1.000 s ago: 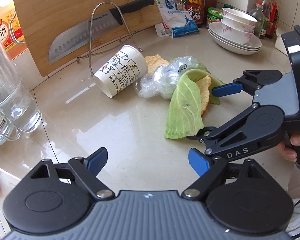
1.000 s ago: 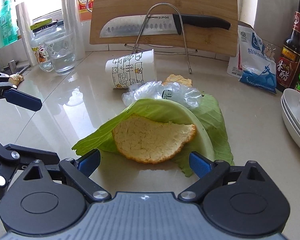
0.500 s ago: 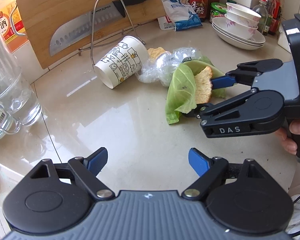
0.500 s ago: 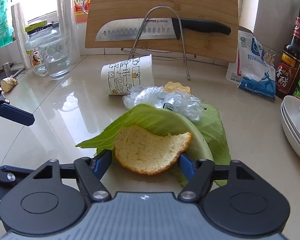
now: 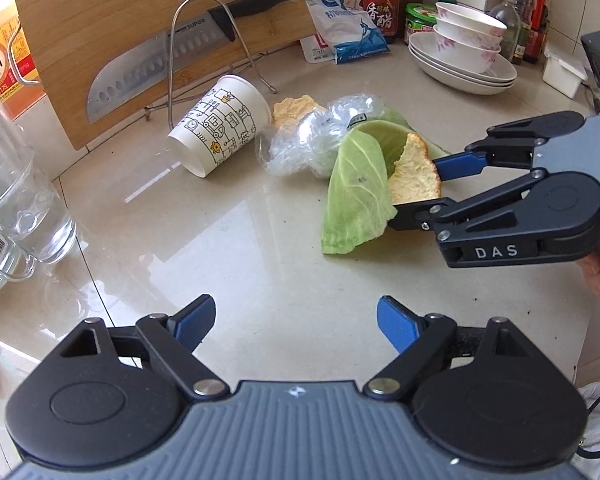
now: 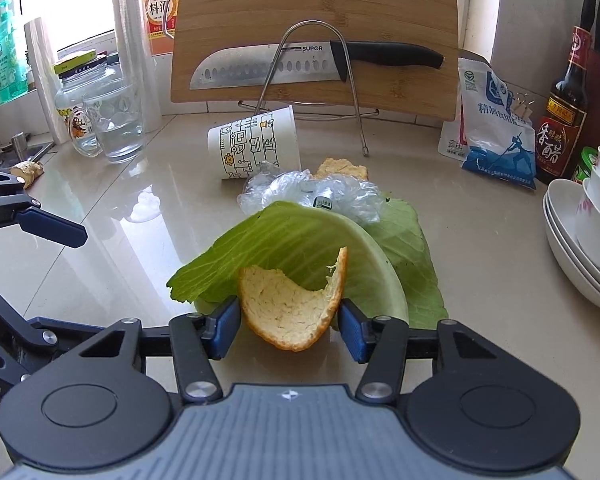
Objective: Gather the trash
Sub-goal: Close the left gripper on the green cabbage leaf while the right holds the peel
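Note:
My right gripper (image 6: 288, 322) is shut on an orange peel (image 6: 290, 304) with a green cabbage leaf (image 6: 296, 240) folded around it. The left wrist view shows this gripper (image 5: 424, 190) from the side, pinching the peel (image 5: 416, 176) and leaf (image 5: 356, 196) low over the counter. Behind lie crumpled clear plastic wrap (image 6: 312, 192), a second peel piece (image 6: 342, 168) and a tipped paper cup (image 6: 256, 144). My left gripper (image 5: 296, 324) is open and empty above bare counter, to the left of the pile.
A cutting board (image 6: 316, 28) with a knife (image 6: 316, 64) on a wire rack stands at the back. A glass mug (image 5: 20, 212) is at the left. Stacked bowls (image 5: 464, 52), a salt bag (image 5: 344, 28) and bottles (image 6: 566, 108) are at the right.
My right gripper closed its fingers on the orange peel and cabbage leaf, bending the peel and folding the leaf upward. The left gripper stayed open and drew back slightly.

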`<state>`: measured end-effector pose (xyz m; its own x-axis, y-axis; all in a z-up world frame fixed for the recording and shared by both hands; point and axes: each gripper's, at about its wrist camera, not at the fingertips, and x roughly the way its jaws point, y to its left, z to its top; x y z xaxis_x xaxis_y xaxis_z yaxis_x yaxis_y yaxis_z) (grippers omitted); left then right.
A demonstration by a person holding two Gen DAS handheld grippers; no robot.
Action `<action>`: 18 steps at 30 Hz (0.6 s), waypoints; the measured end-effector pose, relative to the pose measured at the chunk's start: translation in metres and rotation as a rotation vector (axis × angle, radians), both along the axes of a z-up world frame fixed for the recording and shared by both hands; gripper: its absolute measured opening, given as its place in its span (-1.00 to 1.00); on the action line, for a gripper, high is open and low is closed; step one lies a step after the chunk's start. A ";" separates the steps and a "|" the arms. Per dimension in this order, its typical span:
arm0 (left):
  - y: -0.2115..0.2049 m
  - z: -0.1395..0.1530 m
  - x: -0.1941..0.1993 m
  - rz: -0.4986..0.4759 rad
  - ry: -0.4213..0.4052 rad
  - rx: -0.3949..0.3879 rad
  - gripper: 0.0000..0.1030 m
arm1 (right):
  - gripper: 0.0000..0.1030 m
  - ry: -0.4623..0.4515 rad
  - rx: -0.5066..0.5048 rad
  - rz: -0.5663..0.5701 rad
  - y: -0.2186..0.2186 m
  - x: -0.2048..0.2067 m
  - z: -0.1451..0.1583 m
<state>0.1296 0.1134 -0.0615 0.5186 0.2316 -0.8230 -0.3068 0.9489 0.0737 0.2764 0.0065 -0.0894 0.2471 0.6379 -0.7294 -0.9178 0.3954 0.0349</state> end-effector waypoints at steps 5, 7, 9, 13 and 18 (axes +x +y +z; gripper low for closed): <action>0.001 0.004 0.000 -0.010 -0.008 0.004 0.71 | 0.04 0.007 0.002 -0.008 -0.005 0.000 0.002; 0.001 0.008 0.001 -0.024 -0.014 0.013 0.71 | 0.02 0.002 0.001 -0.009 -0.008 -0.002 0.003; 0.001 0.013 0.003 -0.052 -0.024 0.019 0.71 | -0.01 -0.001 0.000 -0.011 -0.012 -0.003 0.005; -0.002 0.025 0.013 -0.128 -0.057 0.027 0.71 | -0.03 -0.008 0.002 -0.023 -0.024 -0.004 0.010; -0.003 0.035 0.039 -0.206 -0.096 0.027 0.71 | -0.03 -0.012 -0.003 -0.075 -0.043 -0.002 0.013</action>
<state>0.1684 0.1109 -0.0268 0.6330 0.1336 -0.7625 -0.1133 0.9904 0.0795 0.2740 -0.0363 -0.0767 0.3023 0.6151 -0.7281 -0.8861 0.4628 0.0231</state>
